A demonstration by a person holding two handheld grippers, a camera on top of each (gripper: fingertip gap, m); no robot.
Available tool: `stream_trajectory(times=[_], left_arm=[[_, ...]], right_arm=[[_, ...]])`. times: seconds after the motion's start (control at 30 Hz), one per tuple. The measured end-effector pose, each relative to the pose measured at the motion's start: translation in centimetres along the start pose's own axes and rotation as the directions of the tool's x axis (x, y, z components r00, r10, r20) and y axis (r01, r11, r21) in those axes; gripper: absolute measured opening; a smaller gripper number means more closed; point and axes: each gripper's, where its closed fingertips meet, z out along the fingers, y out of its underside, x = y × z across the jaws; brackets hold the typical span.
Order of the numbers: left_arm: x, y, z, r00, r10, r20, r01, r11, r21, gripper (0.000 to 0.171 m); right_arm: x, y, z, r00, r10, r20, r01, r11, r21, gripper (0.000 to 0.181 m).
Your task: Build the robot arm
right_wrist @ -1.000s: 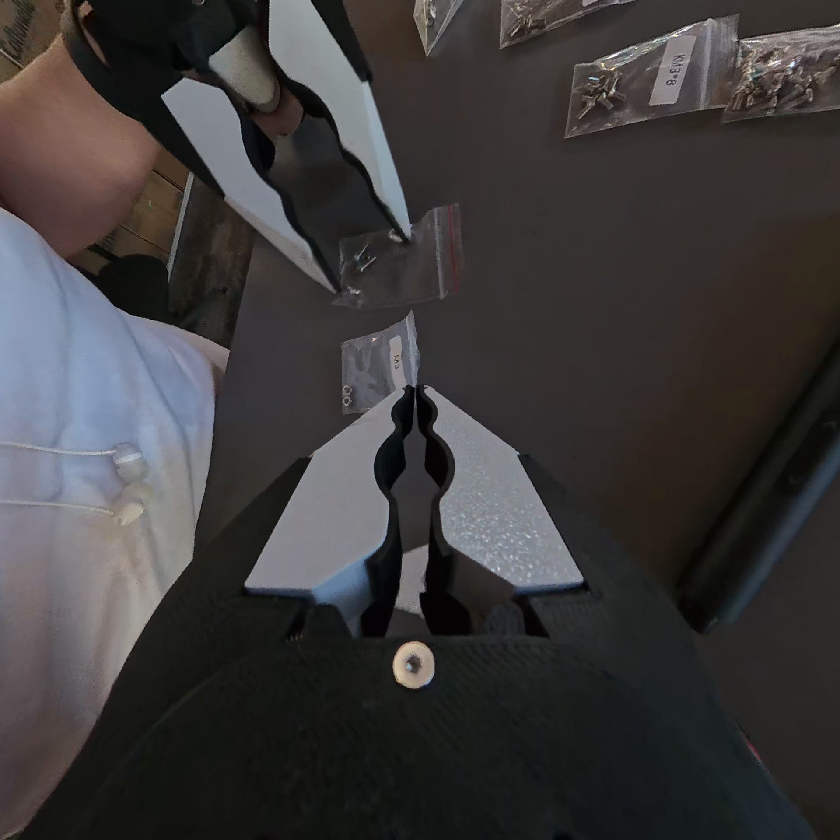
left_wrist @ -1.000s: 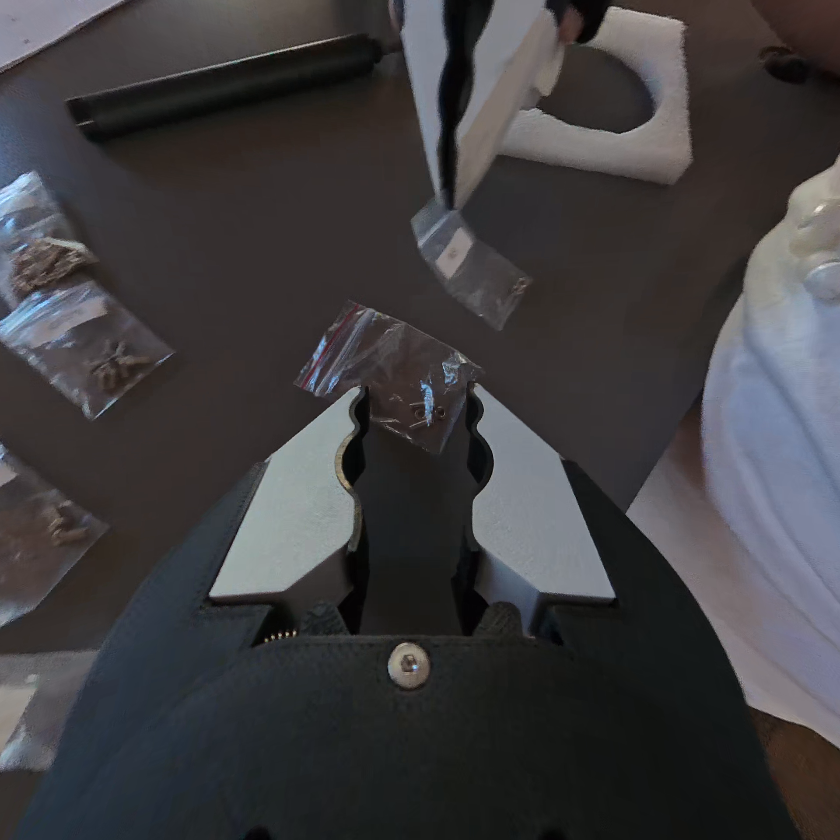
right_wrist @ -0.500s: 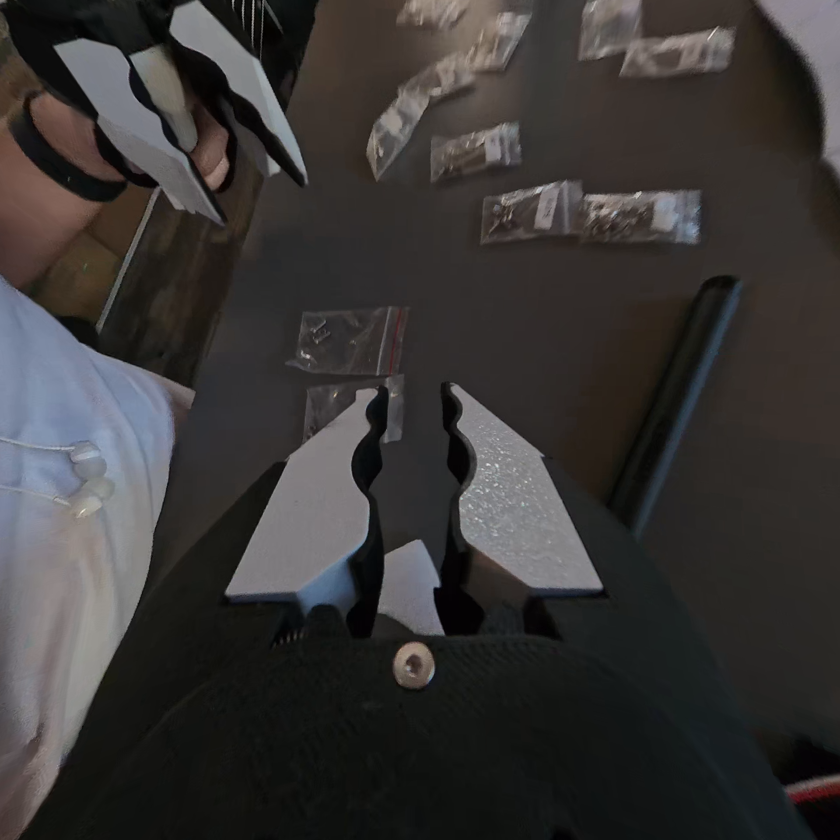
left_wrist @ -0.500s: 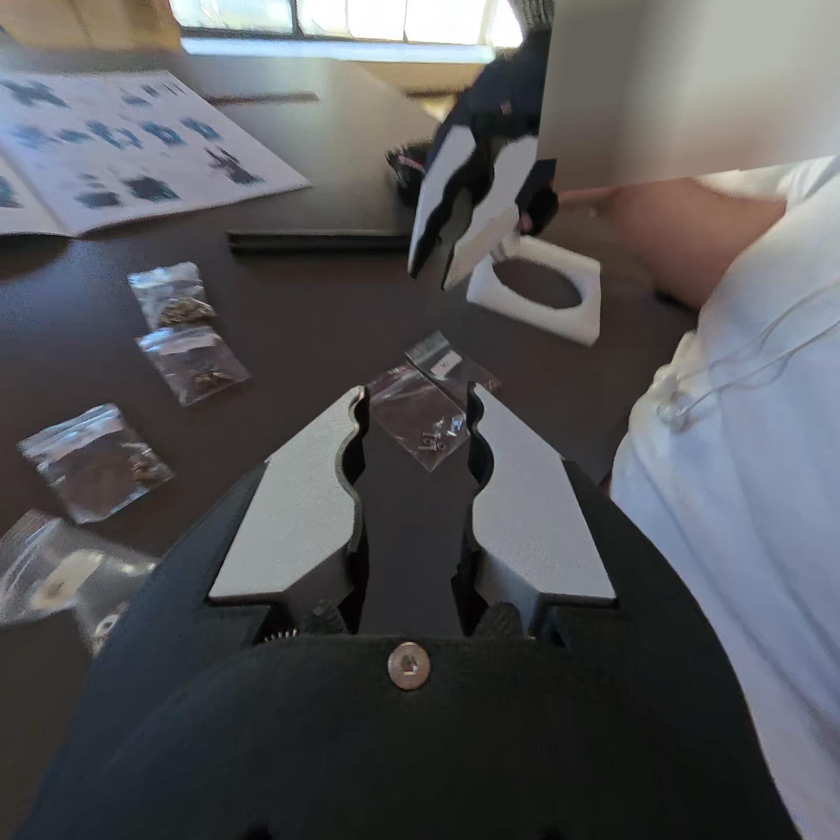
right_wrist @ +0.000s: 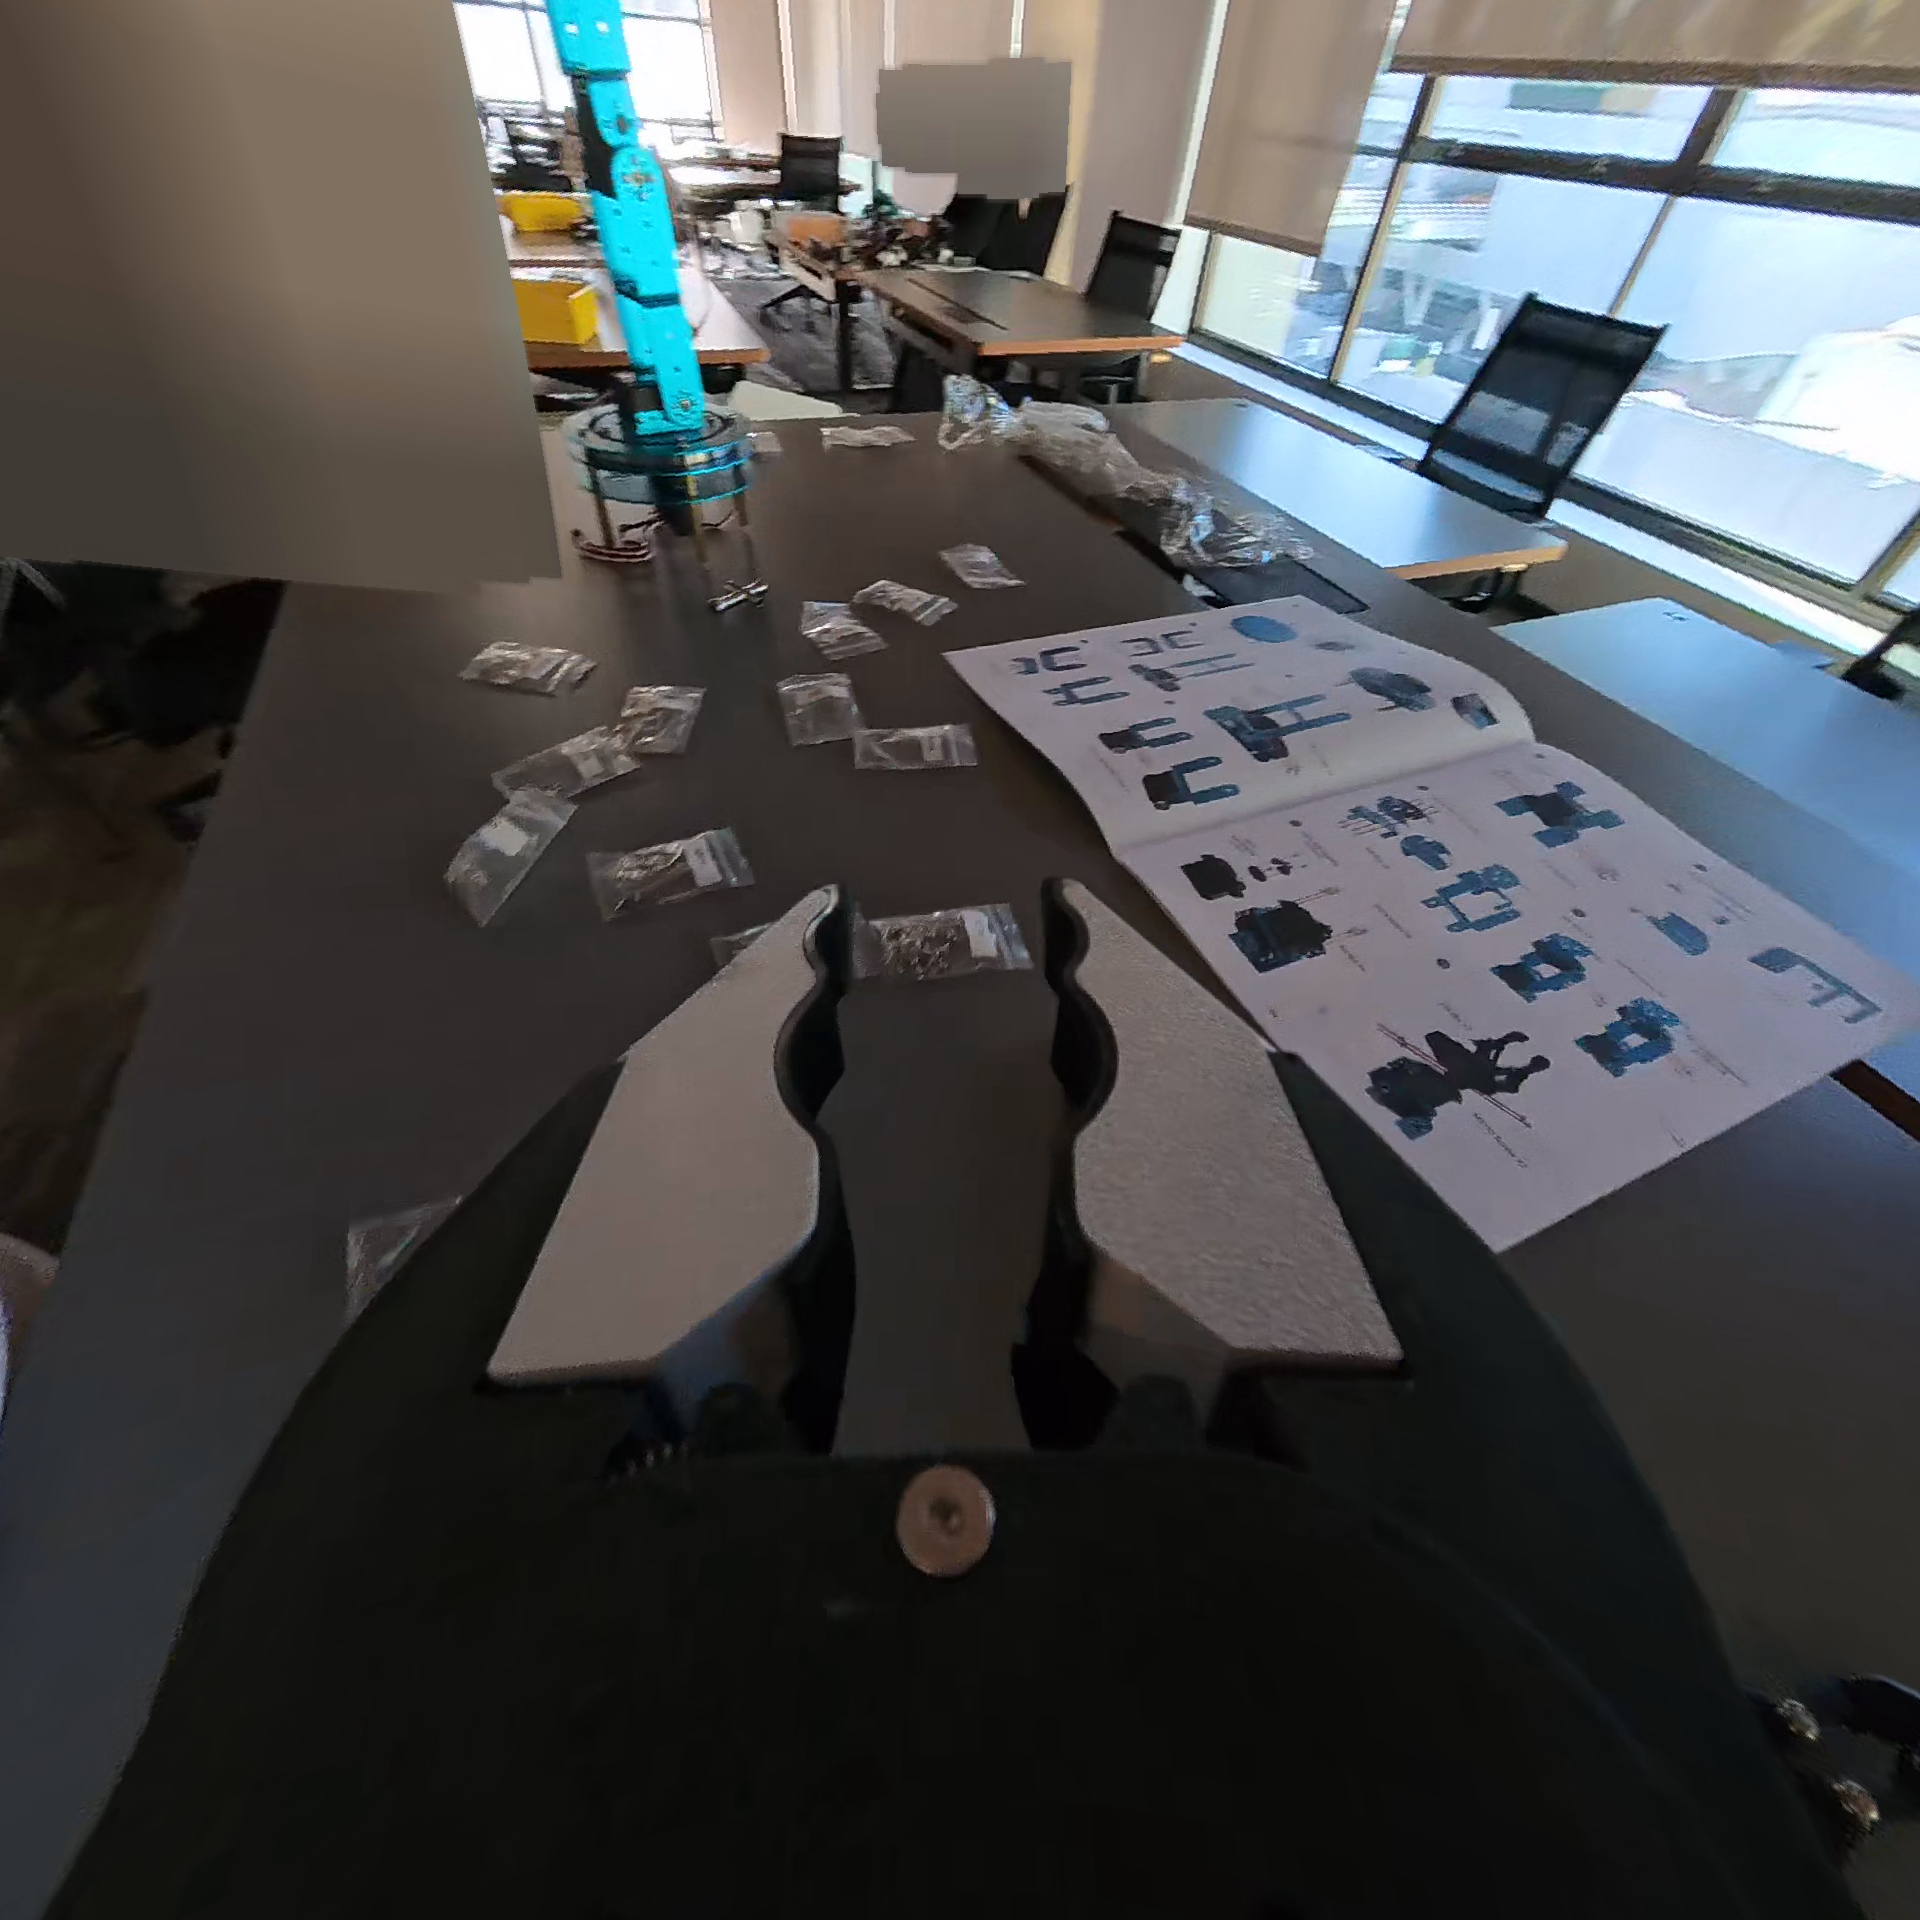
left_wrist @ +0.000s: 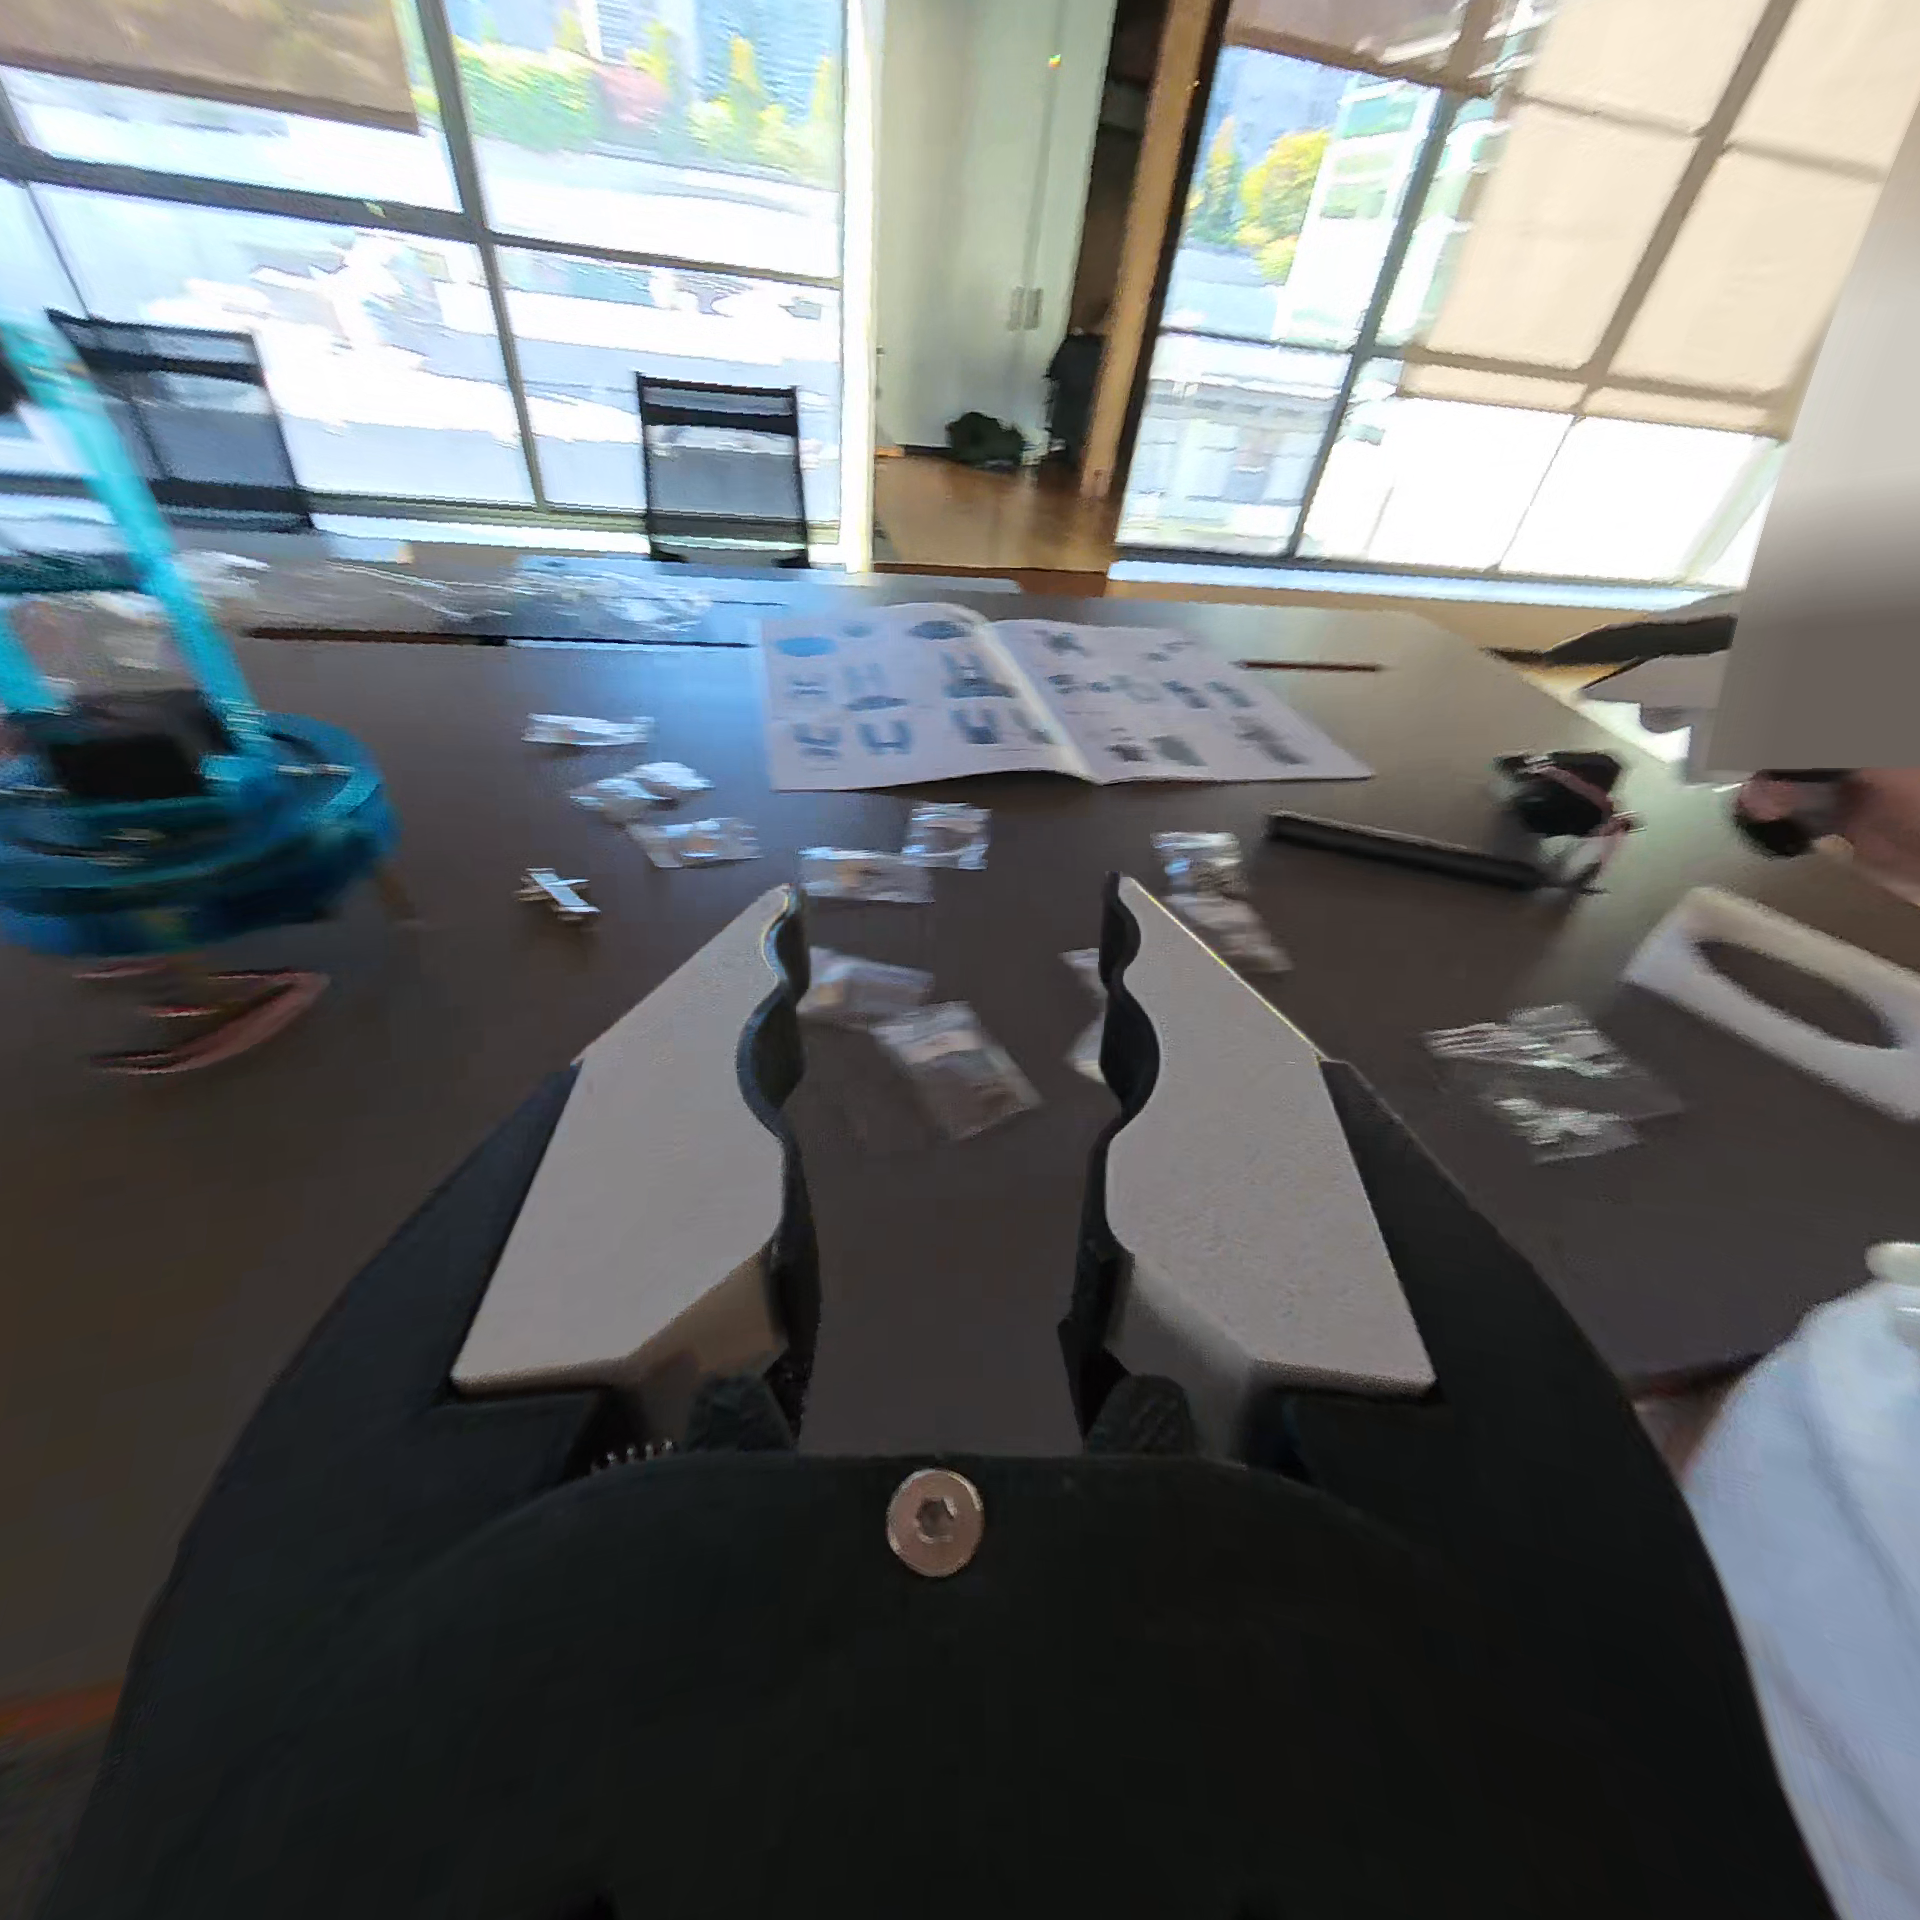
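Note:
My left gripper [left_wrist: 954,902] is open and empty, raised above the dark table [left_wrist: 312,1143]. Several small clear bags of screws lie ahead of it; the nearest bag [left_wrist: 951,1051] sits between its fingers in the view. My right gripper [right_wrist: 943,906] is open and empty, also lifted above the table [right_wrist: 312,1039]. A bag of screws [right_wrist: 940,940] lies just beyond its fingertips, and another bag [right_wrist: 670,869] lies to the left. The left wrist view is blurred by motion.
An open instruction booklet [right_wrist: 1455,883] lies right of the right gripper; it also shows in the left wrist view [left_wrist: 1039,691]. A blue robot arm on a round base [right_wrist: 649,312] stands at the far left. A black rod [left_wrist: 1403,850] and white foam frame [left_wrist: 1787,997] lie right. Across from one pair of fingers to the other is roughly 35 cm.
Both grippers have lifted and tilted up from the two bags near the table edge, now facing across the room. The right gripper has opened, letting go of its small bag.

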Motion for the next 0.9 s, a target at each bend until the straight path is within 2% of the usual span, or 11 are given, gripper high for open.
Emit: stream_trajectory(times=[0.13, 0.27, 0.33, 0.4, 0.53, 0.67, 0.8, 0.9], left_arm=[[-6.4, 0.1, -1.1, 0.992, 0.128, -0.001, -0.128, 0.99, -0.052, 0.056], [-13.3, -0.2, -2.1, 0.962, 0.269, -0.054, -0.274, 0.953, -0.133, 0.053], [-16.0, -1.2, -2.5, 0.942, 0.324, -0.081, -0.333, 0.933, -0.134, 0.05], [-18.0, -2.3, -2.6, 0.932, 0.348, -0.102, -0.358, 0.926, -0.117, 0.047], [-20.5, -3.8, -2.2, 0.936, 0.332, -0.122, -0.343, 0.935, -0.09, 0.043], [-21.5, -4.4, -1.6, 0.964, 0.239, -0.116, -0.244, 0.969, -0.032, 0.04], [-22.1, -4.9, -1.4, 0.993, 0.092, -0.072, -0.09, 0.995, 0.034, 0.037], [-22.6, -5.0, -1.6, 0.996, 0.069, -0.063, -0.069, 0.998, 0.005, 0.033]], right_arm=[[-1.1, -2.1, 3.6, 0.985, -0.016, -0.17, 0.02, 0.999, 0.026, 0.05], [-2.9, -5.2, 6.6, 0.919, -0.012, -0.393, 0.059, 0.992, 0.107, 0.064], [-4.2, -6.3, 8.2, 0.899, 0.021, -0.437, 0.048, 0.988, 0.148, 0.074], [-5.5, -6.7, 9.7, 0.899, 0.032, -0.437, 0.031, 0.99, 0.136, 0.082], [-6.6, -7.5, 11.2, 0.898, 0.034, -0.438, 0.01, 0.995, 0.098, 0.1], [-5.3, -8.2, 11.4, 0.887, -0.068, -0.457, 0.099, 0.994, 0.044, 0.106], [-2.5, -8.9, 11.2, 0.846, -0.127, -0.518, 0.203, 0.975, 0.092, 0.097], [-1.8, -9.3, 11.8, 0.851, -0.101, -0.516, 0.209, 0.965, 0.157, 0.083]])
